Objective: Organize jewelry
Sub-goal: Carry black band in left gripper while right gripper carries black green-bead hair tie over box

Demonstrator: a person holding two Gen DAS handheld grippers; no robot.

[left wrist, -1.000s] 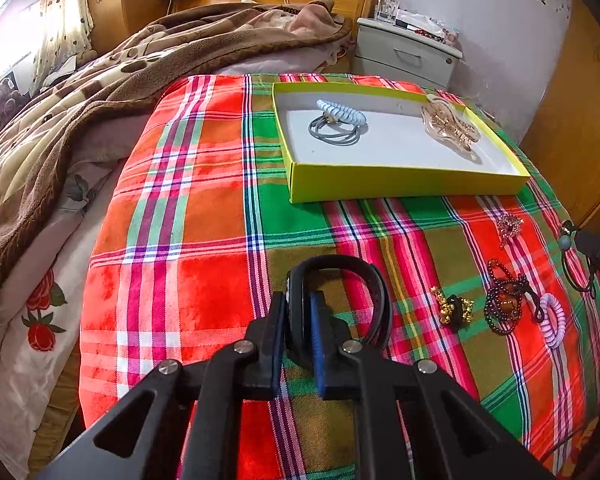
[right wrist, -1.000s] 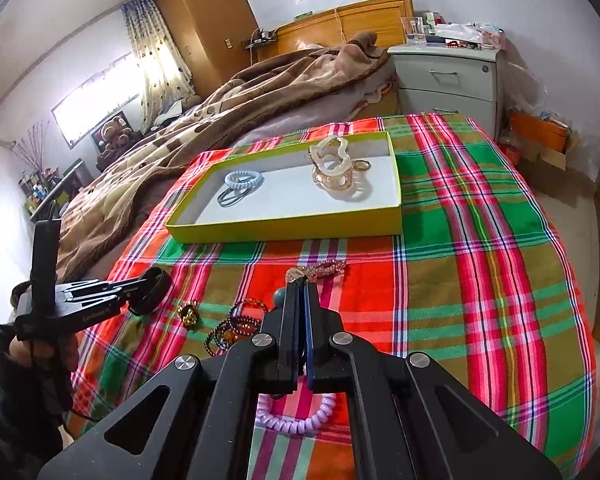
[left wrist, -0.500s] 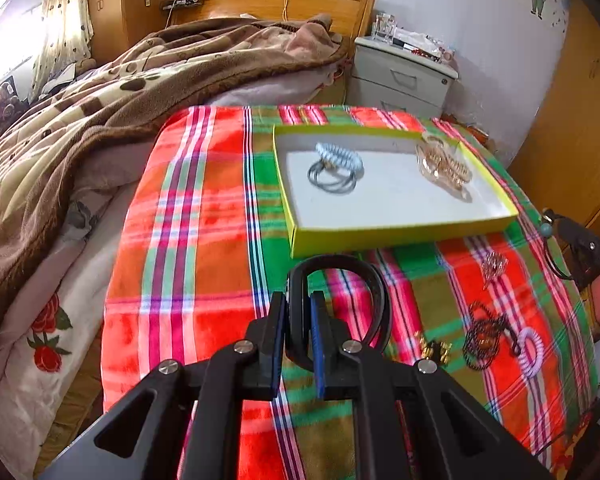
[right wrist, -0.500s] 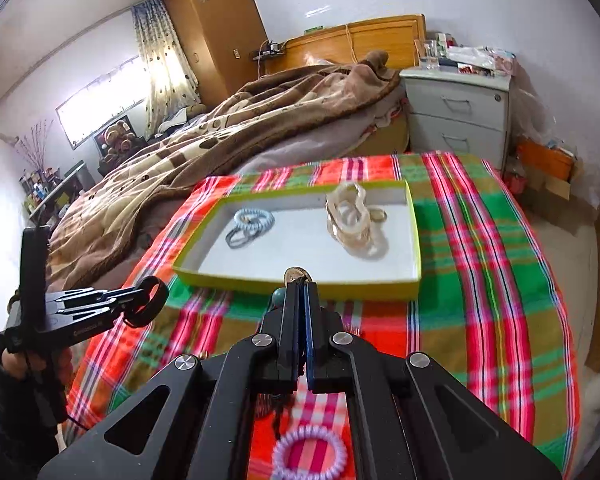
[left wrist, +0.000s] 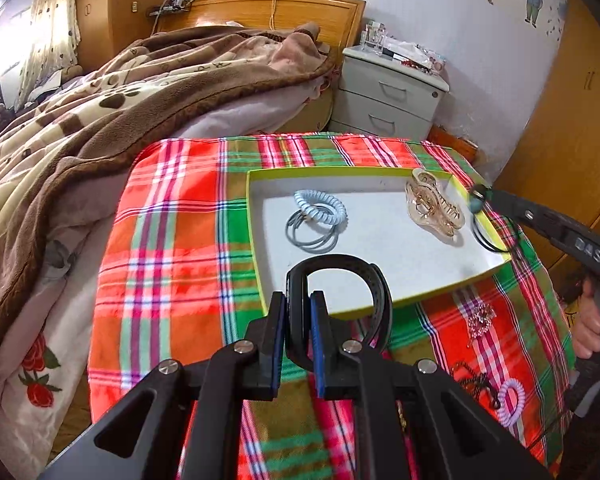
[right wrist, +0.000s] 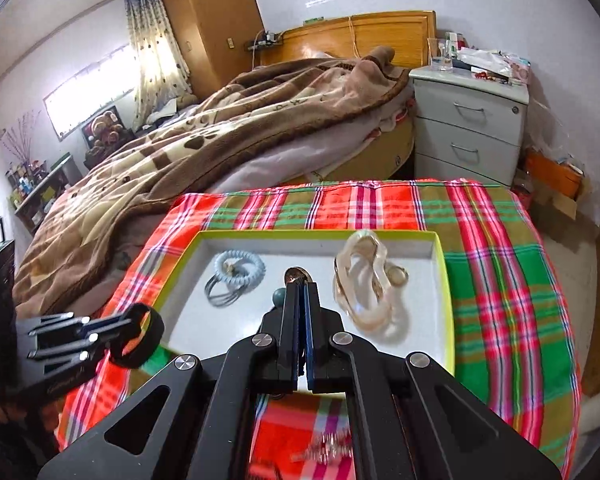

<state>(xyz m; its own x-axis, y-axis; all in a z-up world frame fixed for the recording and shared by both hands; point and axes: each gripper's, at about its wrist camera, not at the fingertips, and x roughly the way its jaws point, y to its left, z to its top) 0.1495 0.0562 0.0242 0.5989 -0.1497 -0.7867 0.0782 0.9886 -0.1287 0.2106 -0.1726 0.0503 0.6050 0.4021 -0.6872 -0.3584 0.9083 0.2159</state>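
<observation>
Left gripper [left wrist: 298, 332] clamped on black looped rubber wristband [left wrist: 340, 280], at near edge of yellow-rimmed white tray [left wrist: 380, 308]. Right gripper [right wrist: 300, 300] pinched together on thin black cord with teal bead [right wrist: 279, 297], over tray. Further in: pale blue coil hair tie [left wrist: 320, 208], translucent beige claw clip [left wrist: 432, 208].

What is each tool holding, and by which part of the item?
The left tool grips a black band by one side of its loop. The right tool pinches a thin black cord near its teal bead; the exact spot is hidden.

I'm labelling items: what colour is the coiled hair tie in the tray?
Pale blue; the coiled hair tie shows best in the left wrist view.
</observation>
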